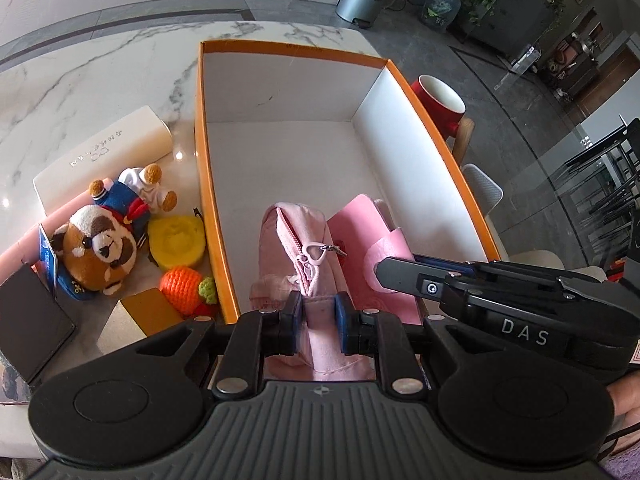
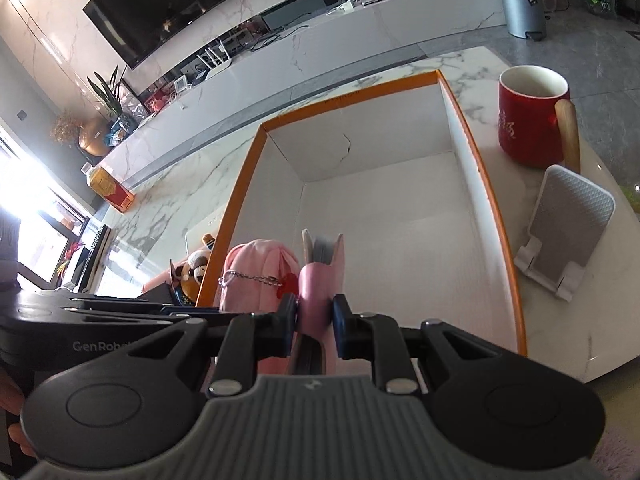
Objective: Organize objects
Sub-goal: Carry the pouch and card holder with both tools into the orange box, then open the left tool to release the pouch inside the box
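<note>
An orange-rimmed box [image 1: 208, 184] with a white inside stands on the marble table; it also shows in the right wrist view [image 2: 496, 216]. My left gripper [image 1: 318, 322] is shut on a pink zip pouch [image 1: 292, 248] at the box's near end. My right gripper [image 2: 316, 322] is shut on a pink wallet [image 2: 322, 276], held upright just right of the pouch [image 2: 260, 268]. The wallet [image 1: 368, 240] and the right gripper's finger [image 1: 400, 276] show in the left wrist view beside the pouch.
Left of the box lie a plush dog [image 1: 100, 244], a yellow sponge [image 1: 176, 240], a knitted carrot [image 1: 184, 288], a white box [image 1: 104, 156] and a black notebook [image 1: 32, 320]. Right of it stand a red mug [image 2: 532, 120] and a phone stand [image 2: 568, 224].
</note>
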`<state>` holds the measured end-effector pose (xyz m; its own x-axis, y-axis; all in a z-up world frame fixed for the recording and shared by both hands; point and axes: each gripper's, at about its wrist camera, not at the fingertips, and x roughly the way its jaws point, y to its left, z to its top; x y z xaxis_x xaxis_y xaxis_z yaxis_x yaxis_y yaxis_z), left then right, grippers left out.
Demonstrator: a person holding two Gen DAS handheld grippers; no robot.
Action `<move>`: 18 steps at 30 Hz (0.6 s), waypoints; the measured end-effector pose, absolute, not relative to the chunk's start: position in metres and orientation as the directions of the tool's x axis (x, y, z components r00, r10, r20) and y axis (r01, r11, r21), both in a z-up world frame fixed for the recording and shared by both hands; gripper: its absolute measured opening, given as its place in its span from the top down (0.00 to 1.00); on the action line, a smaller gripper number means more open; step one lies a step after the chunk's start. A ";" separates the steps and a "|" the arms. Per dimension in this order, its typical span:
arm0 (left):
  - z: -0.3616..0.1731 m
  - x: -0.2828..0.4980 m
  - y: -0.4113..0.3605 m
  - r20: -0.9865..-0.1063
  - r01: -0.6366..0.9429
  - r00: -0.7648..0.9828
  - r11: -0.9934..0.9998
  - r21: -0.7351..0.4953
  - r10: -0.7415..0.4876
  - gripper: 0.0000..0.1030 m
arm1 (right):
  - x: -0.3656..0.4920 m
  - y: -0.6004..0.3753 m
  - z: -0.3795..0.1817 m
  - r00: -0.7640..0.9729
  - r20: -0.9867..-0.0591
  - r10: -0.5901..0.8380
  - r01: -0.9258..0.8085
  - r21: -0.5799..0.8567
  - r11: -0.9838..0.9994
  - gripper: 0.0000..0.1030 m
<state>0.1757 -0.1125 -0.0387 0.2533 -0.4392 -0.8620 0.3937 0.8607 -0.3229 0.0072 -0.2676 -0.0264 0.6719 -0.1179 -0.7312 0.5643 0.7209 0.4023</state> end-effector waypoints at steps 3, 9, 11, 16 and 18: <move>-0.043 0.175 -0.119 -0.875 0.403 0.243 0.864 -0.301 -0.418 0.80 | 0.013 -0.269 -0.033 0.653 -0.749 -0.113 0.572 0.390 0.721 0.80; -0.049 0.176 -0.123 -0.891 0.420 0.225 0.864 -0.277 -0.394 0.78 | 0.020 -0.271 -0.048 0.627 -0.774 -0.082 0.586 0.400 0.704 0.80; -0.049 0.175 -0.122 -0.891 0.430 0.222 0.860 -0.276 -0.396 0.77 | 0.022 -0.271 -0.053 0.618 -0.783 -0.075 0.590 0.399 0.702 0.80; -0.038 0.166 -0.110 -0.858 0.472 0.243 0.828 -0.303 -0.452 0.58 | 0.026 -0.268 -0.060 0.602 -0.795 -0.076 0.603 0.390 0.696 0.80; -0.029 0.158 -0.098 -0.827 0.476 0.276 0.817 -0.325 -0.490 0.47 | 0.027 -0.265 -0.061 0.600 -0.797 -0.072 0.601 0.390 0.698 0.80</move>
